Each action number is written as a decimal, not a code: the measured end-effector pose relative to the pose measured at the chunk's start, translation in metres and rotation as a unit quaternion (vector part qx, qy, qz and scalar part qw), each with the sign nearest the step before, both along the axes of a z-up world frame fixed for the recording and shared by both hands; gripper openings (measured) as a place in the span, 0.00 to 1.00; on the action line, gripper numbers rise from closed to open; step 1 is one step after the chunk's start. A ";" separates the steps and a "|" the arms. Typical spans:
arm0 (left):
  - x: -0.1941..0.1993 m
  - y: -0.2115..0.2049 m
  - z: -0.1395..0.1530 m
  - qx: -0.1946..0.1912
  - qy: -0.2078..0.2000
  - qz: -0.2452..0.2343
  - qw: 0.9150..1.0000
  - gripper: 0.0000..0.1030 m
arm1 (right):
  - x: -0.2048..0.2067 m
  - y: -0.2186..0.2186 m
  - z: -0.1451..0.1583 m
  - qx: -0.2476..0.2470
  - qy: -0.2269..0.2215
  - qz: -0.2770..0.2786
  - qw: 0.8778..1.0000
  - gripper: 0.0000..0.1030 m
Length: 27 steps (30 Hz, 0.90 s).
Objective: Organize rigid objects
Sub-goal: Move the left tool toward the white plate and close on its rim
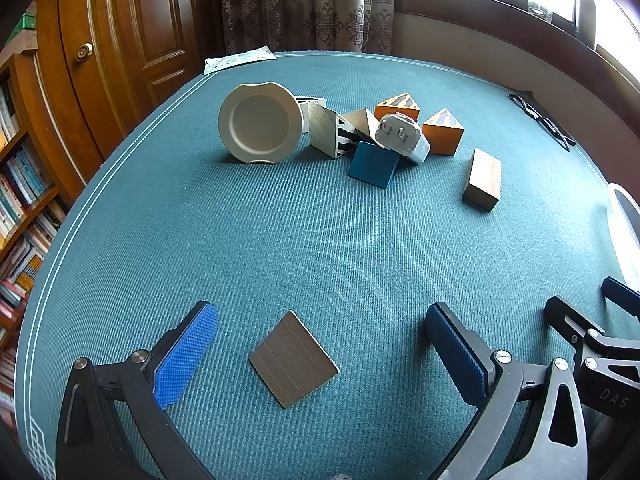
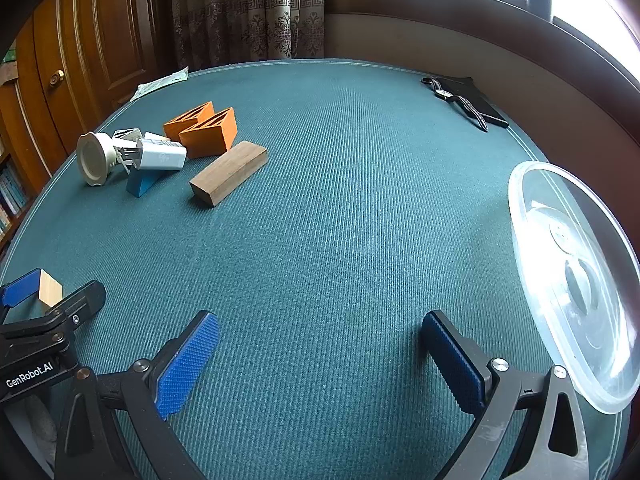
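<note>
Grey-brown flat tile point(image 1: 294, 359) lying on the teal table point(image 1: 320, 240), between wide-spread, empty jaws of left gripper point(image 1: 320, 354). Right gripper point(image 2: 320, 360) jaws wide too, over bare cloth. Beyond the tile: wooden block point(image 1: 483, 179), then plate point(image 1: 259, 123) propped against jumbled blocks point(image 1: 400, 128).

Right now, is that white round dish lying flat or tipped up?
Tipped up. The white dish stands on its rim on the green table, its hollow face turned sideways toward the camera, leaning against the pile of blocks behind it.
</note>
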State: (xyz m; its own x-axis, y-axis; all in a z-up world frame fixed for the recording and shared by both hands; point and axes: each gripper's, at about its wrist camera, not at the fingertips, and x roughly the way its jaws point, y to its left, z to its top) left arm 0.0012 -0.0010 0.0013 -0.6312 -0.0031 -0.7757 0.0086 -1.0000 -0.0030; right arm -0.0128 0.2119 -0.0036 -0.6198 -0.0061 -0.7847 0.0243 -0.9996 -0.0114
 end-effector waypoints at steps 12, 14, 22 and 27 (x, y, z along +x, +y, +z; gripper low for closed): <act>-0.004 -0.005 -0.001 0.004 -0.001 0.000 1.000 1.00 | 0.000 0.001 0.001 -0.002 0.000 0.007 1.000 1.00; -0.006 -0.007 -0.001 0.006 -0.003 0.003 1.000 1.00 | 0.000 0.000 0.001 -0.002 0.000 0.011 1.000 1.00; -0.015 -0.012 0.001 0.008 -0.007 0.020 1.000 1.00 | 0.000 0.001 0.001 -0.003 0.000 0.013 1.000 1.00; -0.034 -0.032 0.006 0.019 -0.008 0.055 0.998 0.93 | 0.001 -0.002 0.001 -0.003 0.000 0.015 1.000 1.00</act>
